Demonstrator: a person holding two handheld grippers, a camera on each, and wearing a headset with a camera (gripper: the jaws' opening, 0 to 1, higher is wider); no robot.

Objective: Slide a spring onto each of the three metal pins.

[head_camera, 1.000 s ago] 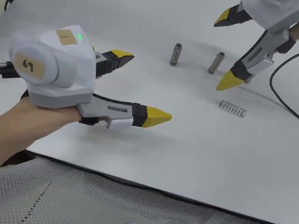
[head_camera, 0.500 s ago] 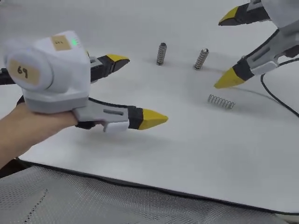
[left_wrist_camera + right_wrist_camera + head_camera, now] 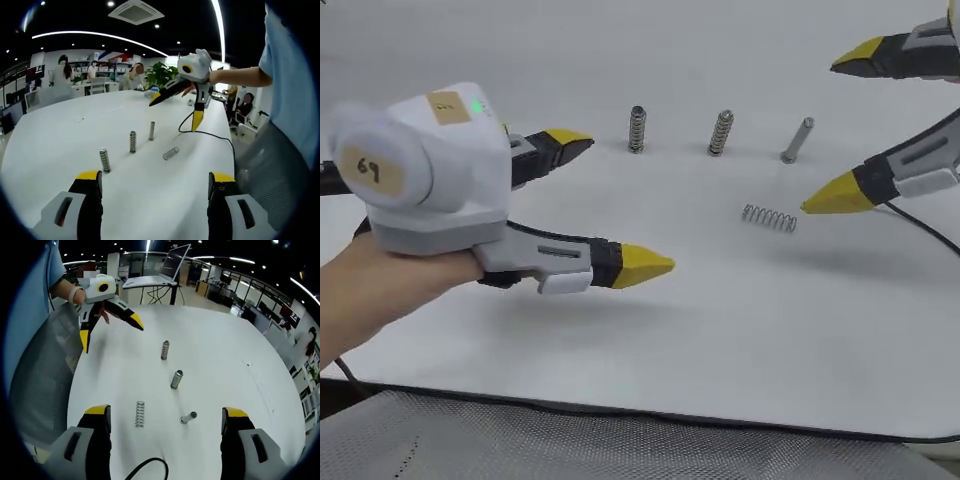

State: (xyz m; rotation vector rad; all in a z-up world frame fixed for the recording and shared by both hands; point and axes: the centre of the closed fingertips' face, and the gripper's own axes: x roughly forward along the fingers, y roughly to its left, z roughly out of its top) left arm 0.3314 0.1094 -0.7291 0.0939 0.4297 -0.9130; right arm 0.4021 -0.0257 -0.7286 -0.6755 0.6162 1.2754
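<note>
Loose steel coil spring (image 3: 768, 217) lay near the bare grey metal pin (image 3: 796, 140) (two sleeved pins (image 3: 637, 128) stood alongside); yellow-tipped left gripper (image 3: 620, 202) and right gripper (image 3: 830, 135) gaped empty.

The table (image 3: 620, 60) is plain white with a thin black edge. The bare pin (image 3: 797, 140) is dull grey metal. The first sprung pin (image 3: 722, 132) to its left, the second sprung pin (image 3: 637, 128) beyond that, and the loose spring (image 3: 768, 217) in front of the bare pin are silver-grey coils with dark gaps. The left gripper (image 3: 625, 203) and the right gripper (image 3: 825, 135) have white bodies, black jaw sections and yellow tips. The left gripper carries tan labels, one marked 69 in black, and a green light. The cable (image 3: 922, 228) right of the bare pin is black, and the mesh (image 3: 520, 440) under the table edge is grey
</note>
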